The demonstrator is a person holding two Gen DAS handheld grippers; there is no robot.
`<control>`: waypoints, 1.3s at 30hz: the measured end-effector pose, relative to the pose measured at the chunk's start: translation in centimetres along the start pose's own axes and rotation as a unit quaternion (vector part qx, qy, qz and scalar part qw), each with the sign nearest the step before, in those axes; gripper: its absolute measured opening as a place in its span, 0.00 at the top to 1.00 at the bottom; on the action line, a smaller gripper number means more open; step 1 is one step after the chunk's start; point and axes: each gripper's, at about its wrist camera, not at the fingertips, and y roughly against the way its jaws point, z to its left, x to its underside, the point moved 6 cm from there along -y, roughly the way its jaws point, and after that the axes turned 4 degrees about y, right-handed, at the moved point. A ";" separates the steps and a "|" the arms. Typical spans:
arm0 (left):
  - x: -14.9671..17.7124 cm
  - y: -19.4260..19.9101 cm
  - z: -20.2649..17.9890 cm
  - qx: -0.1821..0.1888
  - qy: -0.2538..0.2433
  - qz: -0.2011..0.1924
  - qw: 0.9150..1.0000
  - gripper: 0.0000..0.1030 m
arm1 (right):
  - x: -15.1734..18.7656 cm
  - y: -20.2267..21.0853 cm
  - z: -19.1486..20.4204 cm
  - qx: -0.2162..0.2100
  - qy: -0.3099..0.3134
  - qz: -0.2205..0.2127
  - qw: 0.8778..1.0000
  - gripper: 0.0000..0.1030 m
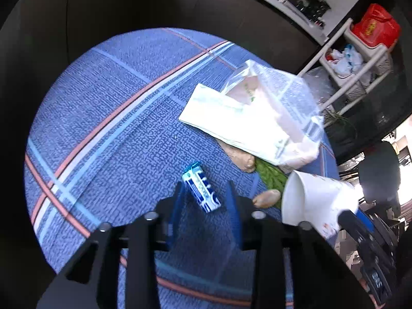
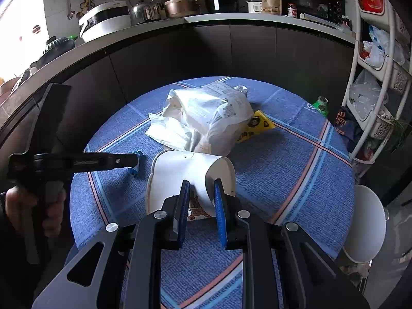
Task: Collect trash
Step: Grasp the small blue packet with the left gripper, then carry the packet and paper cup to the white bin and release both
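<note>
Right gripper (image 2: 199,195): blue pads clamped on the crushed wall of a white paper cup (image 2: 180,175), which lies on its side on the blue-clothed round table (image 2: 283,180). Left gripper (image 1: 204,195): a small blue-and-white wrapper (image 1: 202,188) sits between its fingers, which stand narrow; pad contact cannot be confirmed. Beyond the cup, a white plastic bag (image 2: 206,118) sits mid-table, with a yellow packet (image 2: 257,126) touching its far side. A green bottle (image 2: 320,105) stands near the table's edge.
</note>
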 end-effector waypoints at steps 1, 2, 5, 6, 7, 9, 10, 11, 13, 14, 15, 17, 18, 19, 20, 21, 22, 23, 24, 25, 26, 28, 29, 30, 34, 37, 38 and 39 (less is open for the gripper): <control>-0.1 -0.3 0.0 -0.001 0.002 0.003 1.000 0.80 | 0.1 0.1 0.0 0.000 0.000 -0.001 1.000 0.83; -0.2 -0.5 -0.1 -0.003 0.004 0.004 1.000 0.81 | 0.1 0.2 -0.2 -0.001 -0.001 -0.002 1.000 0.83; -0.3 -0.8 -0.3 -0.005 0.003 0.005 1.000 0.86 | 0.2 0.4 -0.5 -0.002 -0.005 -0.005 1.000 0.83; -0.3 -0.8 -0.5 -0.009 -0.001 0.004 1.000 0.88 | 0.2 0.4 -0.5 -0.002 -0.007 -0.006 1.000 0.83; -0.4 -0.7 -0.6 -0.010 -0.004 0.005 1.000 0.90 | 0.3 0.5 -0.6 -0.003 -0.009 -0.006 1.000 0.83; -0.2 -0.5 -0.9 -0.010 -0.006 0.005 1.000 0.92 | 0.3 0.8 -0.8 -0.003 -0.011 -0.009 1.000 0.83; -0.2 -0.3 -1.0 -0.008 -0.007 0.005 1.000 0.92 | 0.4 1.0 -0.9 -0.003 -0.012 -0.013 1.000 0.83; -0.1 0.0 -1.3 -0.006 -0.009 0.003 1.000 0.93 | 0.3 1.2 -0.9 -0.002 -0.013 -0.015 1.000 0.83; 0.1 1.0 -2.2 0.000 -0.015 -0.005 1.000 0.93 | 0.2 1.9 -1.4 0.000 -0.017 -0.023 1.000 0.83; 0.1 1.6 -2.8 0.003 -0.020 -0.010 1.000 0.93 | 0.1 2.3 -1.6 0.002 -0.018 -0.027 0.999 0.83; 0.1 2.3 -3.6 0.006 -0.028 -0.017 0.999 0.93 | 0.0 2.8 -1.9 0.005 -0.021 -0.033 0.999 0.83; 0.1 3.4 -5.1 0.015 -0.040 -0.026 0.999 0.93 | 0.0 3.6 -2.6 0.009 -0.025 -0.041 0.999 0.83; 0.1 4.1 -6.2 0.021 -0.049 -0.032 0.998 0.93 | 0.0 4.1 -3.1 0.014 -0.029 -0.046 0.998 0.83; 0.0 4.5 -7.0 0.026 -0.055 -0.035 0.998 0.93 | 0.0 4.6 -3.7 0.017 -0.033 -0.051 0.998 0.83; 0.0 4.9 -8.0 0.032 -0.061 -0.037 0.997 0.93 | 0.0 5.0 -4.1 0.021 -0.037 -0.054 0.998 0.83; 0.1 5.2 -9.2 0.040 -0.071 -0.039 0.996 0.93 | 0.1 5.4 -4.6 0.025 -0.041 -0.059 0.997 0.83; 0.2 5.5 -10.2 0.045 -0.079 -0.041 0.995 0.93 | 0.1 5.9 -5.2 0.030 -0.045 -0.063 0.997 0.83; 0.2 5.7 -11.3 0.050 -0.086 -0.042 0.994 0.93 | 0.2 6.2 -5.8 0.035 -0.050 -0.066 0.996 0.83; 0.4 5.8 -12.6 0.058 -0.096 -0.042 0.993 0.93 | 0.4 6.8 -6.8 0.042 -0.057 -0.070 0.995 0.83; 0.6 5.8 -13.6 0.065 -0.103 -0.041 0.992 0.93 | 0.6 7.2 -7.6 0.047 -0.064 -0.072 0.994 0.83; 0.9 5.8 -14.7 0.071 -0.110 -0.039 0.991 0.93 | 0.8 7.5 -8.4 0.053 -0.071 -0.075 0.993 0.83; 1.3 5.4 -17.0 0.084 -0.127 -0.032 0.988 0.93 | 1.4 8.5 -10.4 0.068 -0.088 -0.081 0.991 0.83; 1.6 5.0 -18.4 0.090 -0.138 -0.027 0.986 0.93 | 1.9 9.0 -11.8 0.077 -0.099 -0.084 0.989 0.83; 1.9 4.8 -19.3 0.093 -0.145 -0.023 0.985 0.93 | 2.3 9.4 -12.8 0.084 -0.107 -0.086 0.987 0.83; 3.1 2.8 -23.9 0.116 -0.178 0.001 0.977 0.93 | 4.2 10.6 -17.2 0.118 -0.141 -0.089 0.979 0.83; 4.1 1.2 -27.6 0.132 -0.205 0.018 0.970 0.93 | 5.9 10.9 -20.7 0.143 -0.165 -0.084 0.972 0.83; 4.6 0.6 -28.9 0.136 -0.216 0.025 0.967 0.93 | 6.4 10.9 -21.5 0.149 -0.170 -0.082 0.971 0.83; 4.9 0.0 -29.9 0.140 -0.224 0.031 0.964 0.93 | 7.2 10.8 -22.9 0.158 -0.180 -0.077 0.968 0.83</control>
